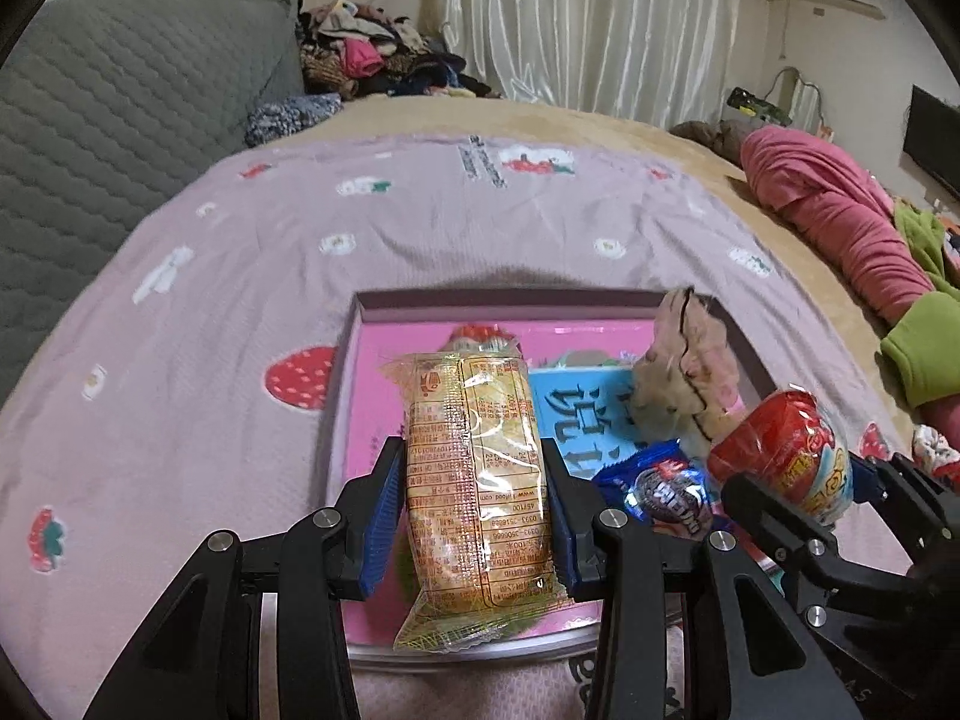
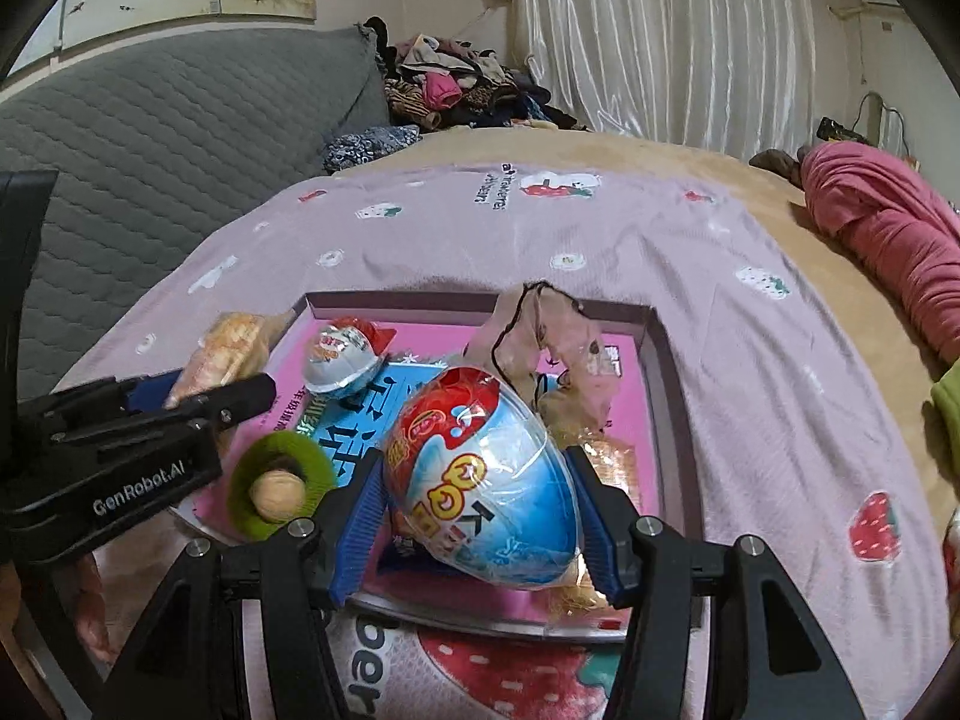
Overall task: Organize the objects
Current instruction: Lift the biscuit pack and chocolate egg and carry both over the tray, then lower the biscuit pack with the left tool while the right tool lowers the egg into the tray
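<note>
My left gripper (image 1: 474,504) is shut on a yellow wrapped cake packet (image 1: 474,480) and holds it over the pink box lid (image 1: 360,396). My right gripper (image 2: 480,504) is shut on a red and blue toy egg (image 2: 480,474) above the same lid (image 2: 651,420); it also shows at the right of the left wrist view (image 1: 786,456). In the lid lie a blue booklet (image 2: 348,426), a smaller egg (image 2: 339,354), a green knitted ring with a walnut (image 2: 279,489), a blue cookie packet (image 1: 660,486) and a beige plastic bag (image 2: 552,348).
The lid rests on a lilac strawberry-print sheet (image 1: 240,300) on a bed. A grey quilted headboard (image 1: 120,102) stands at the left, a clothes pile (image 1: 372,60) at the back, pink and green clothes (image 1: 840,222) at the right.
</note>
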Demonstrator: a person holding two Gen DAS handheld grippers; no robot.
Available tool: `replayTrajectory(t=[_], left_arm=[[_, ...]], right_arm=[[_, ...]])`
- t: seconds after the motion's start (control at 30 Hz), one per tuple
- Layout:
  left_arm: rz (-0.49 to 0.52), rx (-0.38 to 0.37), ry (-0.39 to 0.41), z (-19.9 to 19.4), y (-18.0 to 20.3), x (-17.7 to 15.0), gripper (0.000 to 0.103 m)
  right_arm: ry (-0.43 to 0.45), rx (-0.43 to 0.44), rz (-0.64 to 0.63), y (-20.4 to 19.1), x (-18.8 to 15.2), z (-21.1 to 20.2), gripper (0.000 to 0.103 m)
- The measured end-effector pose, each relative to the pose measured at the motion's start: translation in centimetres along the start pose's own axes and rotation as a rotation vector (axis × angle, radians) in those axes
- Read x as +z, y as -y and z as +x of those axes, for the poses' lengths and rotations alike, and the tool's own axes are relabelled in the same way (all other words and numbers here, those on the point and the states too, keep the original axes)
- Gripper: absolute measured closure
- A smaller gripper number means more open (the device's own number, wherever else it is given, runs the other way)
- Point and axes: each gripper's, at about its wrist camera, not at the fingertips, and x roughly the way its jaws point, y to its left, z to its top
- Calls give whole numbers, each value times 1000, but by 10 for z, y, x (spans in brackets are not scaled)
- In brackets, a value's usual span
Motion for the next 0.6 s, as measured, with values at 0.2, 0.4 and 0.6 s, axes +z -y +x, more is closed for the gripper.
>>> replayTrajectory(t=[0.2, 0.4, 0.6], left_arm=[[8, 3, -1, 23, 0, -6, 59], [11, 2, -21, 37, -1, -13, 59], [16, 16, -33, 43, -3, -16, 59]], right_arm=[[-21, 6, -6, 4, -10, 21, 45], [-27, -12, 0, 10, -17, 32, 44], [-22, -16, 14, 13, -17, 33, 44]])
